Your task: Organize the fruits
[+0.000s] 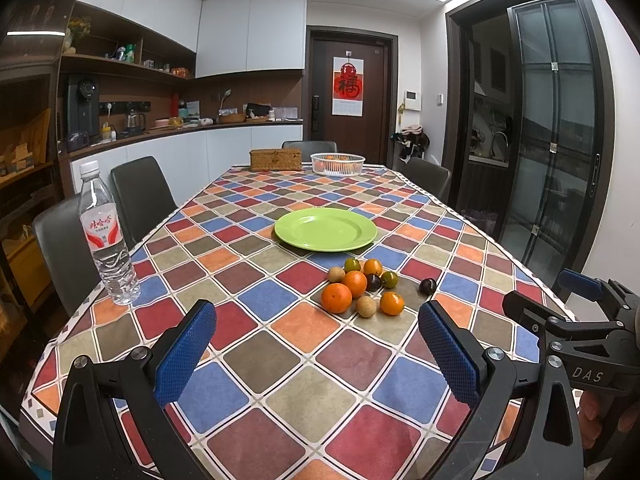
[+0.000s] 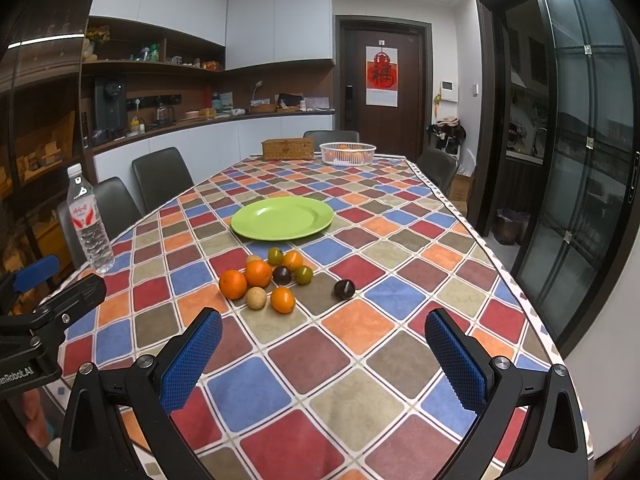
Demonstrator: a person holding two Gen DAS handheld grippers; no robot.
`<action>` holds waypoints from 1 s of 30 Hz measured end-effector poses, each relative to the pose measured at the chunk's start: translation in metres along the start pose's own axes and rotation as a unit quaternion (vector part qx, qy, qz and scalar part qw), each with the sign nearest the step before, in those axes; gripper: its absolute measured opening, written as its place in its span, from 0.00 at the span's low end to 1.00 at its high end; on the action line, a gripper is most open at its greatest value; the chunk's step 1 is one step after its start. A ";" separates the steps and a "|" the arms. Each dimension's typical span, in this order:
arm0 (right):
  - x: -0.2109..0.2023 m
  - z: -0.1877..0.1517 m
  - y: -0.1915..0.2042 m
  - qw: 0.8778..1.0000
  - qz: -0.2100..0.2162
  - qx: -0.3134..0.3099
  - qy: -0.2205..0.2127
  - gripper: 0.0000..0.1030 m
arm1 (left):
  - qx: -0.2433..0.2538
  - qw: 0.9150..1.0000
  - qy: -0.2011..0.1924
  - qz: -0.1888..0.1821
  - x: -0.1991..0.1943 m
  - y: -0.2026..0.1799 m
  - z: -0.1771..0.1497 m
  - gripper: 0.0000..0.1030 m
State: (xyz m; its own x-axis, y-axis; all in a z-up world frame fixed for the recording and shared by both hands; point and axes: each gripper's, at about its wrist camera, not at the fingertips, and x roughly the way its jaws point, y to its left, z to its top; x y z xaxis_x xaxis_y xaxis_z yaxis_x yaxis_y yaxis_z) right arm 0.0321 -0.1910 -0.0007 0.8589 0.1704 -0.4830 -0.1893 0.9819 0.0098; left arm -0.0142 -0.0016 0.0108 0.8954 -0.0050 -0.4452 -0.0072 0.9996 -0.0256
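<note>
A cluster of small fruits (image 1: pixel 362 286) lies on the checkered tablecloth: several oranges, two tan longans, two green ones and a dark plum. It also shows in the right wrist view (image 2: pixel 266 280). One dark plum (image 1: pixel 427 286) lies apart to the right, also in the right wrist view (image 2: pixel 344 289). An empty green plate (image 1: pixel 325 229) (image 2: pixel 282 217) sits just beyond the cluster. My left gripper (image 1: pixel 316 332) is open and empty, above the table short of the fruits. My right gripper (image 2: pixel 323 340) is open and empty, beside it to the right.
A water bottle (image 1: pixel 106 240) (image 2: pixel 88 224) stands at the table's left edge. A wicker box (image 1: pixel 276 159) and a white basket with oranges (image 1: pixel 338 163) sit at the far end. Dark chairs (image 1: pixel 140 196) line the table. A glass sliding door (image 1: pixel 560 128) is on the right.
</note>
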 end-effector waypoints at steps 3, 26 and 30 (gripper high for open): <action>0.000 0.000 0.000 1.000 0.000 0.000 0.000 1.00 | 0.000 1.000 0.000 0.000 0.000 0.000 -0.001 1.00; 0.019 0.000 0.001 1.000 0.006 -0.019 0.011 0.99 | 0.013 1.000 0.018 -0.014 0.028 -0.003 0.004 0.99; 0.029 0.000 0.006 1.000 0.007 -0.028 0.012 0.99 | 0.028 0.999 0.017 -0.014 0.039 -0.002 0.006 0.97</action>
State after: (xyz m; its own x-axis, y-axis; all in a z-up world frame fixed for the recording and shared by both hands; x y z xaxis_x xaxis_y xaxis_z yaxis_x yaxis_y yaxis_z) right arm 0.0562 -0.1803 -0.0149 0.8449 0.1813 -0.5033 -0.2283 0.9730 -0.0326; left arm 0.0236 -0.0032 -0.0016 0.8791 -0.0319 -0.4757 0.0428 0.9990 0.0121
